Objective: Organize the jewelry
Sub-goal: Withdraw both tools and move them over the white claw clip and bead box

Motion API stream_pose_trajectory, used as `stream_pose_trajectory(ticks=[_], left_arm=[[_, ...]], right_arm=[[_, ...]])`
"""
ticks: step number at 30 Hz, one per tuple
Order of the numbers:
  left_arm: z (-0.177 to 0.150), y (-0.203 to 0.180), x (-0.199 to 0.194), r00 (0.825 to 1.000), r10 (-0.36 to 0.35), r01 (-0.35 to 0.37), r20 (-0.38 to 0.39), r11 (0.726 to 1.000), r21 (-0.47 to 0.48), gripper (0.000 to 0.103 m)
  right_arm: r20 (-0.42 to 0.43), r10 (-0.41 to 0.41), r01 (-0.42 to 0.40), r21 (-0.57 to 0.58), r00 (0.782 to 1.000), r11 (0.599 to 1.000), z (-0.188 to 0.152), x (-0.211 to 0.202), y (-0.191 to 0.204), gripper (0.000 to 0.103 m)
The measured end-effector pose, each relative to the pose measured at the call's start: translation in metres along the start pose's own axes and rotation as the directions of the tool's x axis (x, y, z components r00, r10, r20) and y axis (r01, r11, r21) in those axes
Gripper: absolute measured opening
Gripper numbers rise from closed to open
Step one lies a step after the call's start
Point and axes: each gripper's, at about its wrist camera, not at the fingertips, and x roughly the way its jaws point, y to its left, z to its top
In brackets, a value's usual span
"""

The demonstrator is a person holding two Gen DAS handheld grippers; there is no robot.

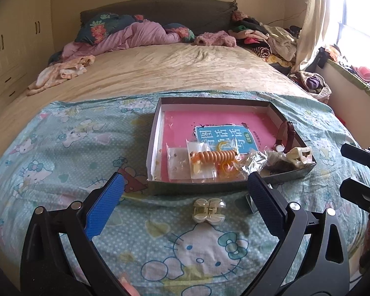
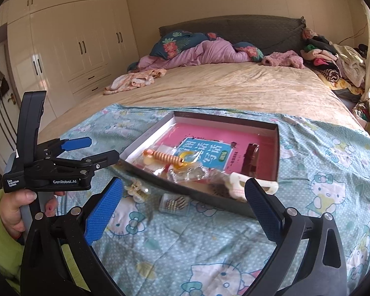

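A shallow box (image 1: 155, 133) (image 2: 277, 153) with a pink book in it lies on the Hello Kitty blanket. It holds an orange coil hair tie (image 1: 217, 157) (image 2: 166, 159), plastic packets, a brown-strap watch (image 1: 287, 134) (image 2: 251, 157) and a cream hair claw (image 1: 299, 154) (image 2: 239, 183). A pearly hair clip (image 1: 209, 209) (image 2: 137, 190) lies on the blanket in front of the box, between my left fingers. A small packet of pins (image 2: 174, 203) lies beside it. My left gripper (image 1: 185, 197) is open and empty; it also shows in the right wrist view (image 2: 103, 151). My right gripper (image 2: 185, 202) is open and empty.
The blanket (image 1: 61, 153) covers the near end of a bed with a beige sheet (image 1: 160, 69). Pillows and a pink quilt (image 1: 125, 37) lie at the headboard, piled clothes (image 1: 271, 37) at the right. Wardrobes (image 2: 74, 37) stand at the left.
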Motion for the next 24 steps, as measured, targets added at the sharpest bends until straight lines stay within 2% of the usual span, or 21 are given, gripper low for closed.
stream_pose_trajectory(ticks=[13,19,24], left_arm=[[-0.026,0.021,0.008,0.998,0.043,-0.043,-0.049,0.999,0.001,0.093],[-0.036,0.021,0.021,0.995,0.034,-0.034,-0.09,0.999,0.005,0.093],[-0.041,0.011,0.035,0.991,-0.009,0.013,-0.131,0.999,0.033,0.093]], right_arm=[[-0.067,0.022,-0.023,-0.009,0.998,1.0,-0.015,0.026,0.02,0.098],[-0.109,0.01,-0.01,-0.002,0.994,1.0,-0.024,0.04,0.017,0.098],[-0.14,-0.006,0.008,0.012,0.99,1.0,-0.034,0.053,0.012,0.098]])
